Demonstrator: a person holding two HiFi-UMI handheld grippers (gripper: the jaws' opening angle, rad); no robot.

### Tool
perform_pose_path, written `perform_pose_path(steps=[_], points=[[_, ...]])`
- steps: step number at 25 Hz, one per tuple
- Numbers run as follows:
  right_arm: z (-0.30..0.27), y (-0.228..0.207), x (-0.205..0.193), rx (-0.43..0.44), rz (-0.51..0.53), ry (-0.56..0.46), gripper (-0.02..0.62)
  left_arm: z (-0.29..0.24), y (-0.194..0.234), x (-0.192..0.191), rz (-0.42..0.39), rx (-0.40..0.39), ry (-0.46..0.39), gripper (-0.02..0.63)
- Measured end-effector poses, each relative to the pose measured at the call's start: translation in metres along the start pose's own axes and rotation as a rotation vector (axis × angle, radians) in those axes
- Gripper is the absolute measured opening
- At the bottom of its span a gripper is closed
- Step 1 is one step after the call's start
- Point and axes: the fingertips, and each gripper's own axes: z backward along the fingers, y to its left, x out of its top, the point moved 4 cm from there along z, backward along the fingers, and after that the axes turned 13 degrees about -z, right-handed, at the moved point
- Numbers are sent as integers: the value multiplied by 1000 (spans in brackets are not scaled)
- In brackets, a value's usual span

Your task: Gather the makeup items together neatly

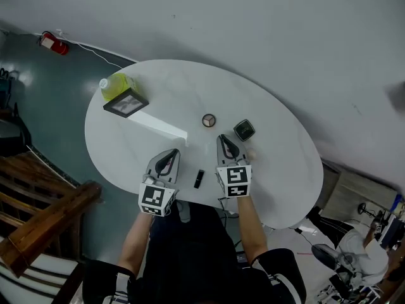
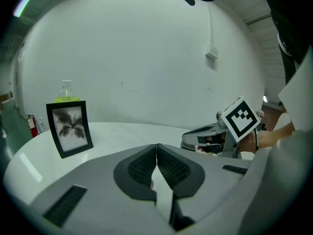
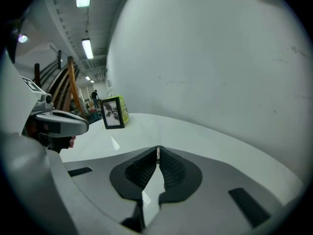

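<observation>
Three makeup items were counted on the white oval table (image 1: 278,176): one round brownish compact (image 1: 209,120) near the middle, one dark square compact (image 1: 244,130) just to its right, and one small black tube (image 1: 199,179) lying apart from both, close to the near edge. The two compacts were set near each other but not touching. The tube was found between the bodies of the two grippers. The left gripper (image 1: 172,152) was held over the table with its jaws pressed together and nothing between them. The right gripper (image 1: 223,138) was likewise closed and empty, with its tip near the square compact. A broad bare stretch of tabletop was left open between the makeup and the far left end. There, one black picture frame (image 1: 126,102) was stood beside one bottle of yellow-green liquid (image 1: 117,84), both close to the rim. The right half of the table was left bare out to its edge. A plain wall was seen beyond the far rim, and wooden furniture (image 1: 44,214) beyond the left.
</observation>
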Motion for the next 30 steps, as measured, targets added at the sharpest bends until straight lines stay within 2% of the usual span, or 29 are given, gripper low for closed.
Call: perform_pose_path(steps=[10,12,15,18,25,30], points=[[-48,-3,-2,9,39,65,51,-5,9,-8,33,12,21,20],[-58,-1,-5,27,45,88,134,-5,11,-10,40,15,24,20],[-73,1,-9,40,52,113,197,-4,15,-12,47,22,29,20],[-87,2,-16,36,62,147,233,-2,19,-15,53,30,33,20],[-104,4,-21,3,123,178,245,2,26,-22,67,48,43,20],[-107,3,-22,-11,113,195,245,2,30,-22,69,48,41,20]])
